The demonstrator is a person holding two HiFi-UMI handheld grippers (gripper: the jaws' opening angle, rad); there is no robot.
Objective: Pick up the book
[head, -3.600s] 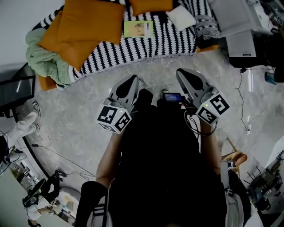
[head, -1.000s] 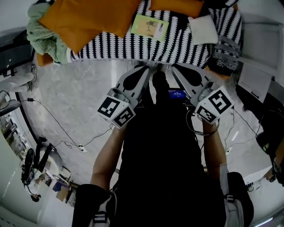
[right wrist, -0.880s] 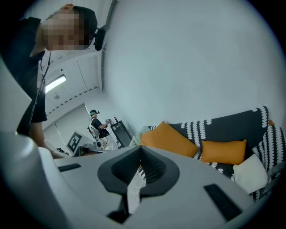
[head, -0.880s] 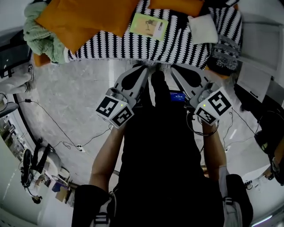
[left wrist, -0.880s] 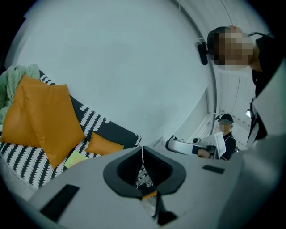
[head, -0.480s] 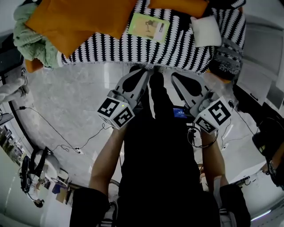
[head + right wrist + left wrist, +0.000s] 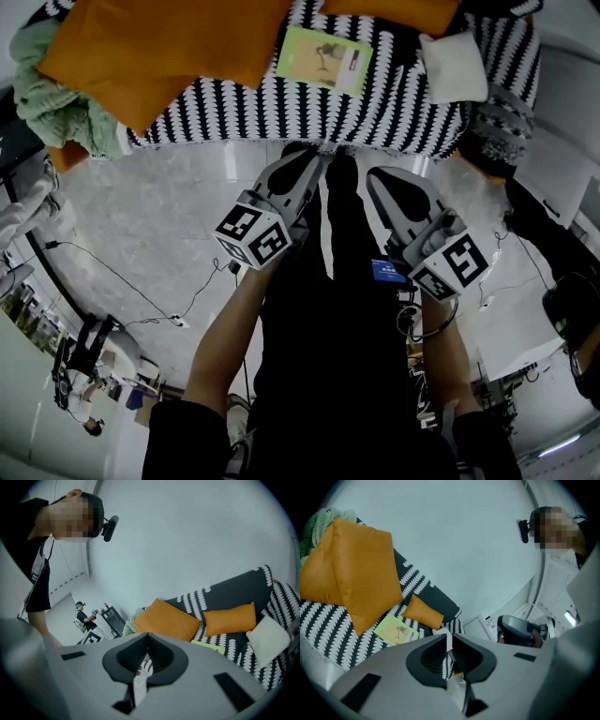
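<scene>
Green book [image 7: 324,59] on sofa [image 7: 234,108], beyond right gripper [image 7: 375,175]

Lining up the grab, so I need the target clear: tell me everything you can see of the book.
The book is thin, with a pale green cover bearing a small dark figure and a white panel at one end. It lies closed and flat, slightly askew, on the black-and-white patterned sofa cover, between a large orange cushion and a white cushion. Nothing rests on it.
</scene>
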